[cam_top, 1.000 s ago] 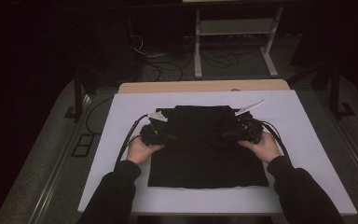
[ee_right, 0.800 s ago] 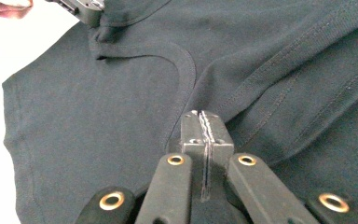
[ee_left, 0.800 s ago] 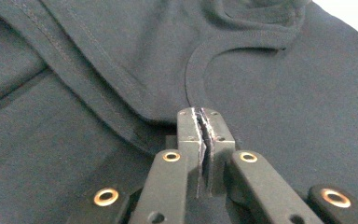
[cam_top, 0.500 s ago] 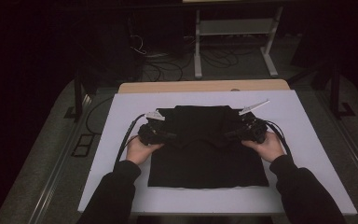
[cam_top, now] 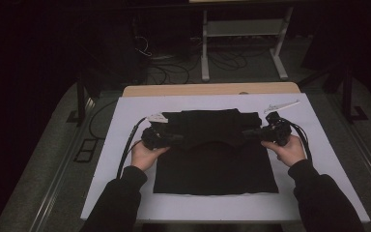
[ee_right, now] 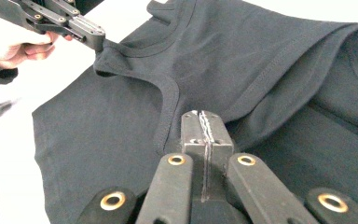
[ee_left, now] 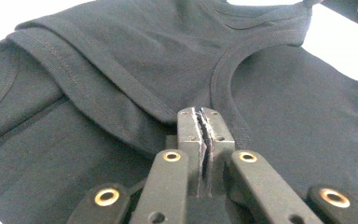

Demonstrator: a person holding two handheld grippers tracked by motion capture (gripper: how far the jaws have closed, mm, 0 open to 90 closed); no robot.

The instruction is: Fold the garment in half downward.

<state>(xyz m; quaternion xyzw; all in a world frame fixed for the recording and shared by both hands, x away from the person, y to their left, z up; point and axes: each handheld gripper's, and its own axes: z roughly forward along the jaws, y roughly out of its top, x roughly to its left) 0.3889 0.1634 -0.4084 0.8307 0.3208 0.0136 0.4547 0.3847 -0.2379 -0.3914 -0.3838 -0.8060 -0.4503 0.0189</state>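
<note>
High view first: a person leans over a white sheet (cam_top: 319,159) laid over a wooden table (cam_top: 212,90), folding a black T-shirt (cam_top: 216,166) that lies flat in the middle of it. The left gripper (cam_top: 162,137) and the right gripper (cam_top: 265,132) each hold the shirt near a shoulder, well apart, one at each side of the collar, and the cloth between them sags in a shallow curve over the body of the shirt. From the left gripper view the jaws are pressed together on a fold of the fabric beside the neckline (ee_left: 223,70), and the right gripper view shows the same pinch on its side, with the left gripper (ee_right: 95,39) clamped on the far shoulder. To my eye the top end is being carried down over the lower part, a fold about half made. What comes next, I'd judge, is bringing both hands toward the hem evenly, keeping the edge taut and level, then letting go together. Around the table the room is dim, with cables (cam_top: 222,60) on the floor and a pale metal stand (cam_top: 244,29) beyond.
</note>
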